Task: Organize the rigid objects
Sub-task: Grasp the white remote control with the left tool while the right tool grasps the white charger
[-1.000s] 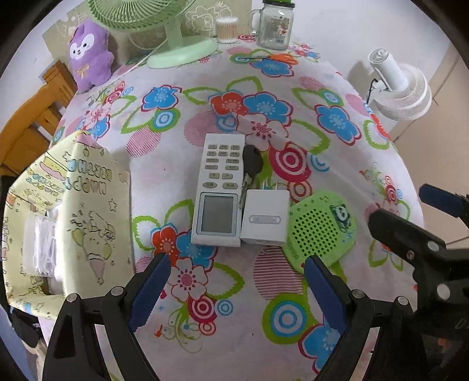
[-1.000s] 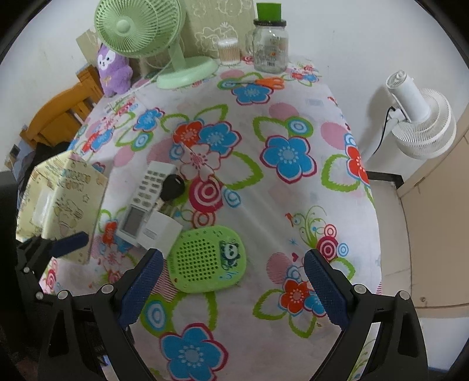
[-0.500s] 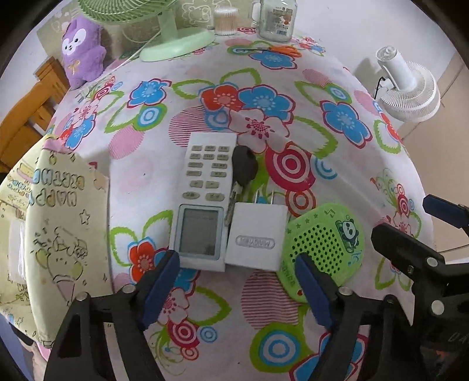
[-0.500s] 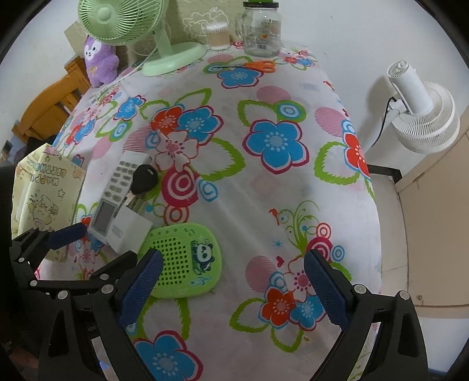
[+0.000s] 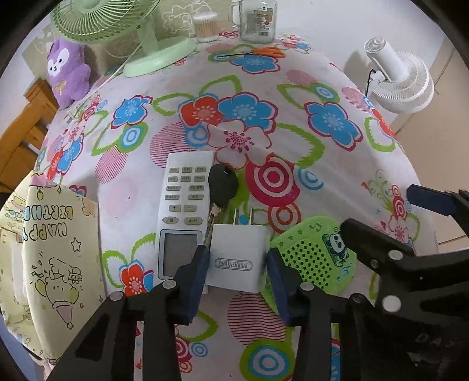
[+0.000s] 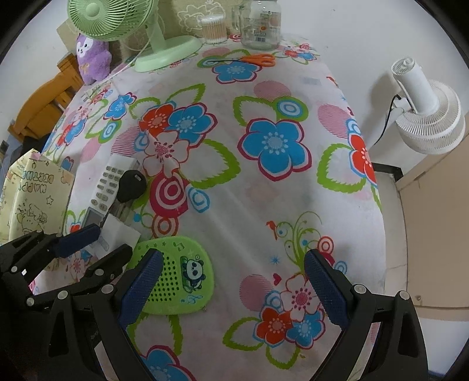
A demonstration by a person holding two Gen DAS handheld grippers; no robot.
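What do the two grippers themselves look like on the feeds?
Both match: the left gripper and right gripper have black angular linkage arms with round silver rivets and flat dark-blue fingers, finely textured. No cables or sleeves show.

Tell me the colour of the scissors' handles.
Orange; the scissors show best in the right wrist view, near the glass jar.

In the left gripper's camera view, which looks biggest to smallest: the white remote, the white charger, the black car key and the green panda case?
1. white remote
2. green panda case, though partly hidden by the grippers
3. white charger
4. black car key
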